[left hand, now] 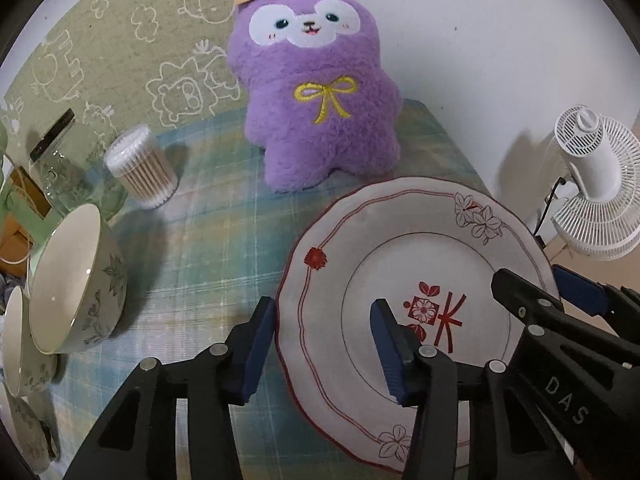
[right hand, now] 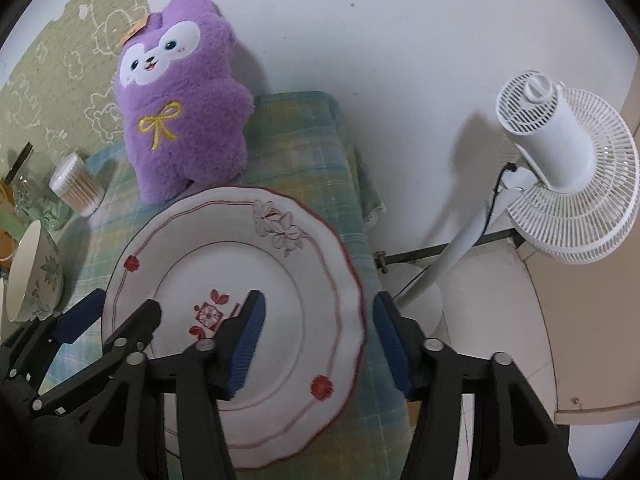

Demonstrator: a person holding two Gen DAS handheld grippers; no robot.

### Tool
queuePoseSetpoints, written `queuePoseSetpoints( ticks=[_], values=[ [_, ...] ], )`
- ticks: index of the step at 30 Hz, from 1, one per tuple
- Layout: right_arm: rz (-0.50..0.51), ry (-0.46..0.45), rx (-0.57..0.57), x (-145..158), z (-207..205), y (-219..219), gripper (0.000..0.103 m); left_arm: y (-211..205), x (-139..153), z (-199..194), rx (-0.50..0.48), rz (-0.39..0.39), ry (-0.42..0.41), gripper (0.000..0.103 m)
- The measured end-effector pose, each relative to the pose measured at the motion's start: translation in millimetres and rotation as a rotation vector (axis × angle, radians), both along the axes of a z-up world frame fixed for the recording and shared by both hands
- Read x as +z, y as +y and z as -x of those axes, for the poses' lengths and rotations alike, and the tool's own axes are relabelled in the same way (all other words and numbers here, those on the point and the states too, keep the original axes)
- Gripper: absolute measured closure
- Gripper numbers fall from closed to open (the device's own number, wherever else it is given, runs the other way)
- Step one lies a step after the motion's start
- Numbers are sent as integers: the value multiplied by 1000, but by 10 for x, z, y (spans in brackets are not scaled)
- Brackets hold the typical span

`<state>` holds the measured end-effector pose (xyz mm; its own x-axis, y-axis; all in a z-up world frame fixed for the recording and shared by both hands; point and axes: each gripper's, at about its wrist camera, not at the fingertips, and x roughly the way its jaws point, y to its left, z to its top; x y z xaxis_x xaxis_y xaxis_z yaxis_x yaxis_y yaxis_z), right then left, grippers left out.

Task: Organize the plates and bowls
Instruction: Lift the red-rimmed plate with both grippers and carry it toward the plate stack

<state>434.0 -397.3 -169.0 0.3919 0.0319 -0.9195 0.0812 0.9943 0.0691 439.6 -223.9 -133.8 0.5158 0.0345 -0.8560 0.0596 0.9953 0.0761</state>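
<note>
A white scalloped plate (left hand: 404, 264) with red trim and flower prints lies on the checked tablecloth; it also shows in the right wrist view (right hand: 248, 280). My left gripper (left hand: 322, 346) is open, its jaws straddling the plate's left rim, one finger outside and one over the plate. My right gripper (right hand: 318, 340) is open and straddles the plate's right rim. Neither is closed on the plate. Several white bowls with grey leaf print (left hand: 76, 280) lean on their sides at the left, one also in the right wrist view (right hand: 34, 272).
A purple plush toy (left hand: 316, 92) stands behind the plate against the wall. A tub of cotton swabs (left hand: 140, 166) and a glass jar (left hand: 56, 160) stand at the back left. A white fan (right hand: 560, 168) stands off the table's right edge (right hand: 360, 200).
</note>
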Motion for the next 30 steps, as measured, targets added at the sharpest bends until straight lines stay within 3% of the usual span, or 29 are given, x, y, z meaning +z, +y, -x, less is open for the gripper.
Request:
queuePoseSetpoints(
  ticks=[7, 15, 30],
  values=[
    [48, 2, 1, -5, -12, 64, 49, 47, 17, -17, 25, 28, 5, 58],
    [34, 25, -5, 31, 46, 77, 50, 56, 29, 62, 27, -13, 6, 64],
    [64, 30, -15, 243, 510, 233, 50, 185, 140, 496, 12, -4, 12, 64]
  ],
)
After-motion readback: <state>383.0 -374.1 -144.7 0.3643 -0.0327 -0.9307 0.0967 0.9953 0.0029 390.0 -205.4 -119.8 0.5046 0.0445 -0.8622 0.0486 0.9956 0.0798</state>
